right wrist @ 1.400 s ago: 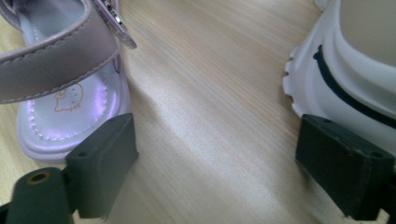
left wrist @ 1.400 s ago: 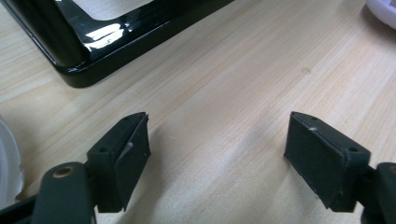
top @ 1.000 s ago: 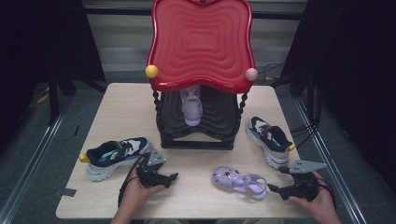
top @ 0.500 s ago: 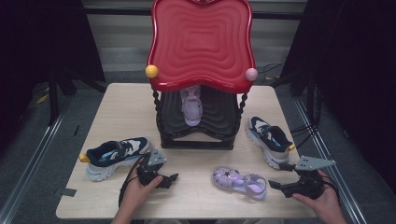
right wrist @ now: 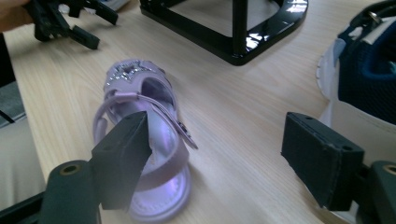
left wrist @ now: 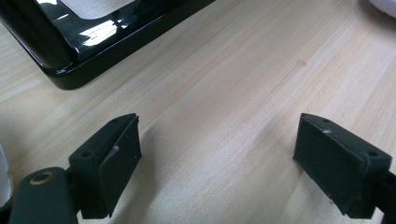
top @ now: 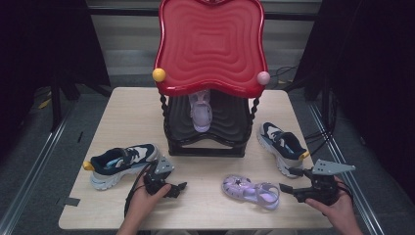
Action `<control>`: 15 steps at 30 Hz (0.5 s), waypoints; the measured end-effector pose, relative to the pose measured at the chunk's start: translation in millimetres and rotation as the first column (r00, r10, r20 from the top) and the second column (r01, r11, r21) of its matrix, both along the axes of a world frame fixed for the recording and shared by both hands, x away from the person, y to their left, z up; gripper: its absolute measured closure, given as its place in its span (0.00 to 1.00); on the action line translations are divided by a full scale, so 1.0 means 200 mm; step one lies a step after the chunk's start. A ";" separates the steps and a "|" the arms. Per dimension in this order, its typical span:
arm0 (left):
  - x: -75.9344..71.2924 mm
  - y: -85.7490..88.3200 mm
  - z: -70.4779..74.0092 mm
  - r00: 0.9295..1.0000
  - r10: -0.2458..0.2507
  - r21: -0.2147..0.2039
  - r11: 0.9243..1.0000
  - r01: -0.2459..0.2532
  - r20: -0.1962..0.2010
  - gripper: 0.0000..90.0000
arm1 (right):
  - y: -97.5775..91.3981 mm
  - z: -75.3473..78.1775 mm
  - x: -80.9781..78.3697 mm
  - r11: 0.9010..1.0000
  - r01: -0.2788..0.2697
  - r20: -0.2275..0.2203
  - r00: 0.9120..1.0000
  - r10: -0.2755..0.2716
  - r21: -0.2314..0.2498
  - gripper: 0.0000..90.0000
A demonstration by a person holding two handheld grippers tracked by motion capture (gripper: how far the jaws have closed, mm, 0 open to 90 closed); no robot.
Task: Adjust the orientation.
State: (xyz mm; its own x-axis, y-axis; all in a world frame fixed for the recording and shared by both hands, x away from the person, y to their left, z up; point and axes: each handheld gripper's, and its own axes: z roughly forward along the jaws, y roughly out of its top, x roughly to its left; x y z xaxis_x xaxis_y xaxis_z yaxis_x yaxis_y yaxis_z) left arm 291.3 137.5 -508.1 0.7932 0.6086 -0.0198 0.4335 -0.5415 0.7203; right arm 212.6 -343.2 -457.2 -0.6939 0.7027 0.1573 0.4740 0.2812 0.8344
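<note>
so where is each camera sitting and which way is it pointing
High view: above the person's side, looking forward and down on the table; both hands show, with left gripper and right gripper.
Left gripper view: rides the left gripper, looks down at bare table and the rack base; open jaws.
Right gripper view: rides the right gripper, faces the purple sandal.
High and right gripper views share sandal, rack and left gripper.

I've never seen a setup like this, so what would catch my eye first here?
Most striking is the glossy red wavy-topped stand at the back of the table, with a lilac sandal on its black lower shelf. In front lie two navy sneakers, one left and one right. A second lilac sandal lies near the right gripper, whose jaws stand open beside it.
</note>
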 end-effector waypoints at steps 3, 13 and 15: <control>0.00 0.00 0.00 1.000 0.000 0.000 1.000 0.000 0.000 0.16 | 0.01 -0.01 0.00 1.000 -0.008 0.007 1.000 0.008 0.016 0.30; 0.00 0.00 0.00 1.000 -0.001 -0.002 1.000 0.001 0.000 0.15 | 0.08 -0.05 0.03 0.997 -0.073 0.020 0.997 0.073 0.013 0.40; 0.00 0.00 0.00 1.000 -0.001 -0.002 1.000 0.001 0.000 0.15 | 0.10 -0.05 0.04 0.996 -0.086 0.021 0.996 0.086 0.004 0.41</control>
State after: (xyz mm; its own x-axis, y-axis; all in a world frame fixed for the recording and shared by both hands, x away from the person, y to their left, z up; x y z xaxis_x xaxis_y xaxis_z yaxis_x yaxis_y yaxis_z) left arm 291.4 137.4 -508.2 0.7938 0.6079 -0.0210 0.4329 -0.5403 0.7216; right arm 219.7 -322.8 -467.9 -0.7548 0.6397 0.1450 0.4305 0.3163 0.8454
